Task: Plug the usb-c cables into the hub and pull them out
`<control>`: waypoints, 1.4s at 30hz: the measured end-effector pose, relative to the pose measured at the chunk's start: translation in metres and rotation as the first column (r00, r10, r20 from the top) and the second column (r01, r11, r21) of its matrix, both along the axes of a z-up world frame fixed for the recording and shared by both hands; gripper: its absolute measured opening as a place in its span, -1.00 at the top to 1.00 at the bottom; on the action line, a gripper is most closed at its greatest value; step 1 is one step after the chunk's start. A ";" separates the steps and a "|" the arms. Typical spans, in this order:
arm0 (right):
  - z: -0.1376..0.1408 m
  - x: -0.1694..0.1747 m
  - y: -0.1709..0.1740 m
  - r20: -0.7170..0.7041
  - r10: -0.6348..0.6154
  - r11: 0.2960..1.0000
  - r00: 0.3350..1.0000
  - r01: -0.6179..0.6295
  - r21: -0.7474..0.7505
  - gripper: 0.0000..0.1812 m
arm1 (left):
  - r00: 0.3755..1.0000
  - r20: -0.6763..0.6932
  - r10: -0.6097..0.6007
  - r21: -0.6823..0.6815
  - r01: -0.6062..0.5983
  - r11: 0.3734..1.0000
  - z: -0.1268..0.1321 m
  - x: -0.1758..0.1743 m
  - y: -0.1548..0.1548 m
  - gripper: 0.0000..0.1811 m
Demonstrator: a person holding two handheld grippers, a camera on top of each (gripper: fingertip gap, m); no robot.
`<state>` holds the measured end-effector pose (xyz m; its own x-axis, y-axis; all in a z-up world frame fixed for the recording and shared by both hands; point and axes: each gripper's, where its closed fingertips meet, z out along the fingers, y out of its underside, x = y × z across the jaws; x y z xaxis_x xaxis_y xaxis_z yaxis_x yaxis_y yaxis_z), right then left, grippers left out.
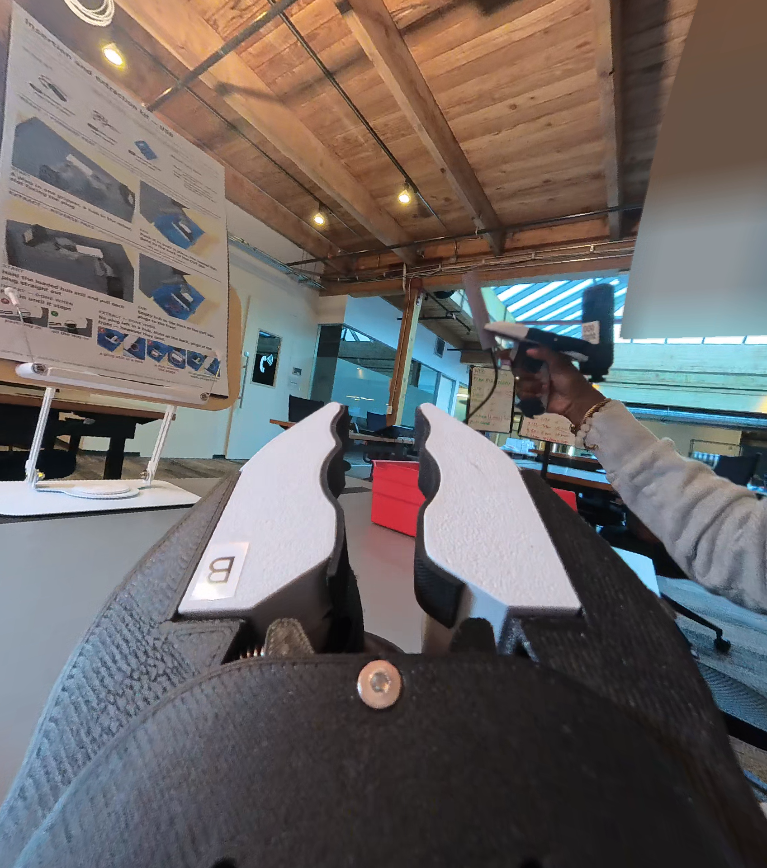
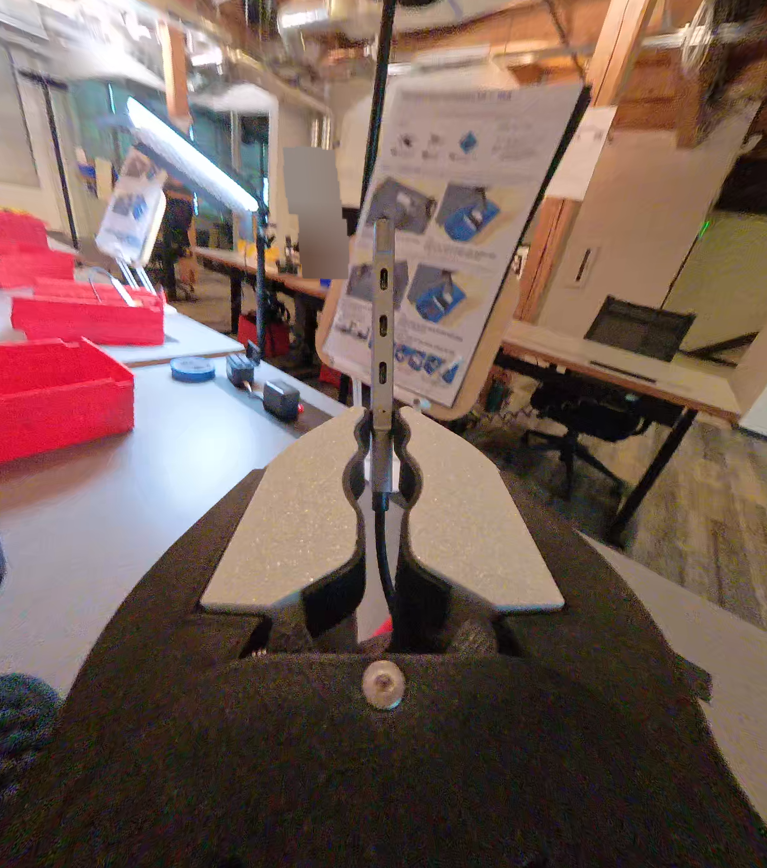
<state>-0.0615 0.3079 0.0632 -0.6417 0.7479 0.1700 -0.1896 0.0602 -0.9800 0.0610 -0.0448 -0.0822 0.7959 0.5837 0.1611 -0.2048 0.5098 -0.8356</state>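
- The right gripper (image 2: 382, 425) has its two pale fingers (image 2: 297, 516) pressed in on the hub (image 2: 382, 329), a slim grey bar that stands upright between the tips and rises well above them — three small slot-shaped ports show along its narrow face.
- The hub's own black cable (image 2: 384, 559) leaves its lower end and runs down the gap between the fingers toward the gripper's body.
- From the left wrist view, the same gripper is raised in the person's hand (image 1: 546, 375), with the hub (image 1: 478, 305) sticking up from its tips and the cable hanging below.
- The left gripper (image 1: 379, 425) holds nothing — its fingers stand apart with a narrow gap, angled up over the grey table (image 1: 43, 587), well apart from the hub.
- No loose usb-c cable can be made out in either view.
- An instruction sheet on a white stand (image 1: 109, 225) sits on the table to the left; a red bin (image 1: 395, 498) lies beyond the left gripper's tips.
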 end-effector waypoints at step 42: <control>-0.254 -0.019 0.123 0.787 -0.561 0.801 0.256 -0.072 0.594 0.93 | 0.999 0.028 0.019 -0.054 -0.018 0.998 -0.007 -0.007 0.006 0.71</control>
<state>-0.0809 0.4309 -0.1911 -0.3820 0.9236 -0.0330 0.8917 0.3590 -0.2755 0.0543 -0.0392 -0.0891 0.7805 0.6065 0.1517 -0.1894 0.4605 -0.8672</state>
